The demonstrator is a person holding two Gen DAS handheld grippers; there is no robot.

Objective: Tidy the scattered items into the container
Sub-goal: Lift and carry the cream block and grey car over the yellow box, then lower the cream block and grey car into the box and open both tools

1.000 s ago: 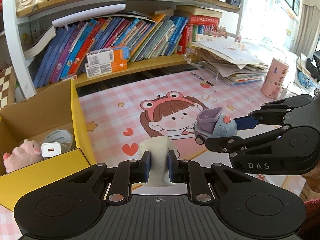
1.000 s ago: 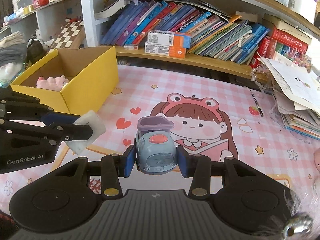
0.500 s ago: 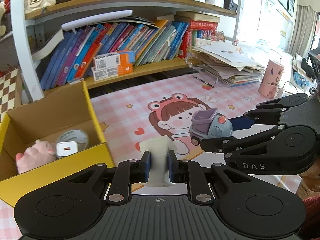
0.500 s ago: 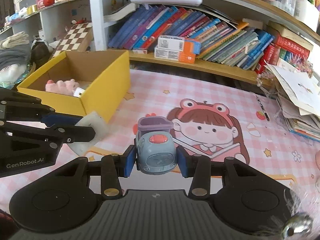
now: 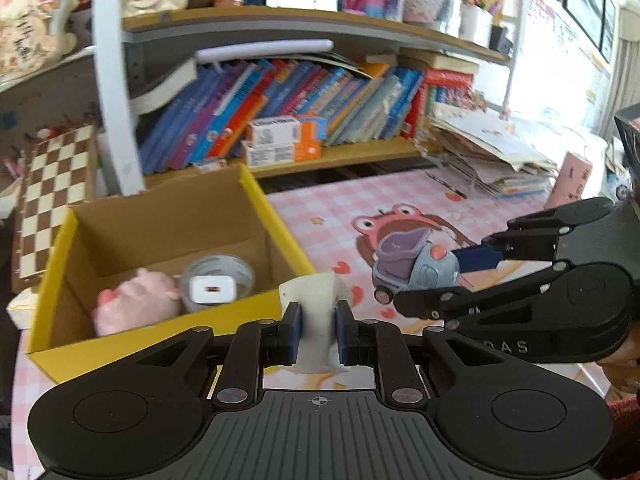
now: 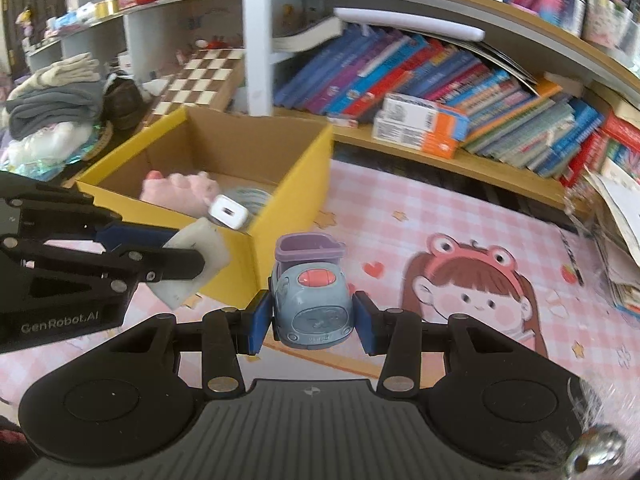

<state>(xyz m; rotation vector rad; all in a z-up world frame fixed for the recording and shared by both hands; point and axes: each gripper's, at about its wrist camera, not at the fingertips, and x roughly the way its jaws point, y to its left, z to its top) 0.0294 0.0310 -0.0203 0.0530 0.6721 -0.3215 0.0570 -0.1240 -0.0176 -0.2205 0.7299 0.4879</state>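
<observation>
Yellow cardboard box [image 5: 276,220] is the landmark: it stands open on the pink checked desk [image 6: 460,216], holding a pink plush toy [image 5: 136,300], a roll of clear tape [image 5: 228,268] and a white charger [image 5: 212,289] lying on the roll.

Left tongs [image 5: 317,330] are level, pointing forward, and clenched on a white blocky item [image 5: 316,312] held above the box's near right corner. In the right wrist view that item [image 6: 200,264] hangs just outside the box's near wall. Right tongs [image 6: 312,322] are level too, to the right of the box, gripping a blue toy car [image 6: 312,300] with a purple tub on top and a pink button; the car is lifted clear of the desk, over the cartoon girl print [image 6: 472,288].

Compared with a second ago, both tongs have swung toward the box: it now fills far more of the left wrist view, its inside plainly open to sight, and in the right wrist view its corner sits just beside the car. Both grips are unchanged.
</observation>
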